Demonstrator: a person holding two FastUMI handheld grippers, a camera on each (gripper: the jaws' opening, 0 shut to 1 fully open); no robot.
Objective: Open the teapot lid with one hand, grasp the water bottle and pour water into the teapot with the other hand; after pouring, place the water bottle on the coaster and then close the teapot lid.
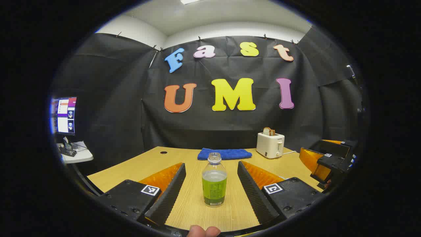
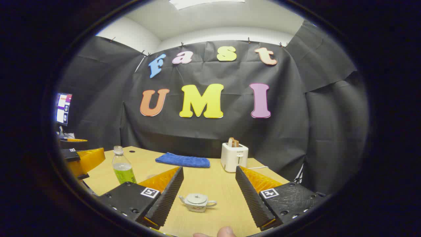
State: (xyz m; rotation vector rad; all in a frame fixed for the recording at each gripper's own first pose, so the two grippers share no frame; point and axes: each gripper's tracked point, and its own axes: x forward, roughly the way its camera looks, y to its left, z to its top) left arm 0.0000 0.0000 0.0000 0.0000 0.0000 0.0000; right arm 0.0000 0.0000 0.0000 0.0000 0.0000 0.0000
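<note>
- While both grippers hung above the counter (image 1: 158, 161) with nothing held, the task stood at its very start: lid on, bottle untouched.
- Left gripper (image 1: 212, 184) had its fingers spread wide, the bottle (image 1: 214, 181) standing upright between them but clear of both, a gap on each side.
- That bottle was roughly half full of green liquid. Whether a cap sat on its neck I could not tell.
- Right gripper (image 2: 208, 191) also had its fingers apart, touching nothing; the teapot (image 2: 197, 201) sat on the counter between and just ahead of them, lid (image 2: 197, 197) in place, spout toward the left finger, handle toward the right.
- Seen from the right gripper view, the bottle stood well to the left of the teapot and farther back; a towel (image 2: 183, 161) and a toaster (image 2: 234, 156) lay behind the teapot, near the wall.
- No coaster could be made out.
- Step in hand, as I judged it: lining up, left on the bottle and right on the lid.
- Next move probably called for the right gripper to drop over the lid knob and pinch it, a small target needing careful centring, while the left moved forward and closed on the bottle's body.
</note>
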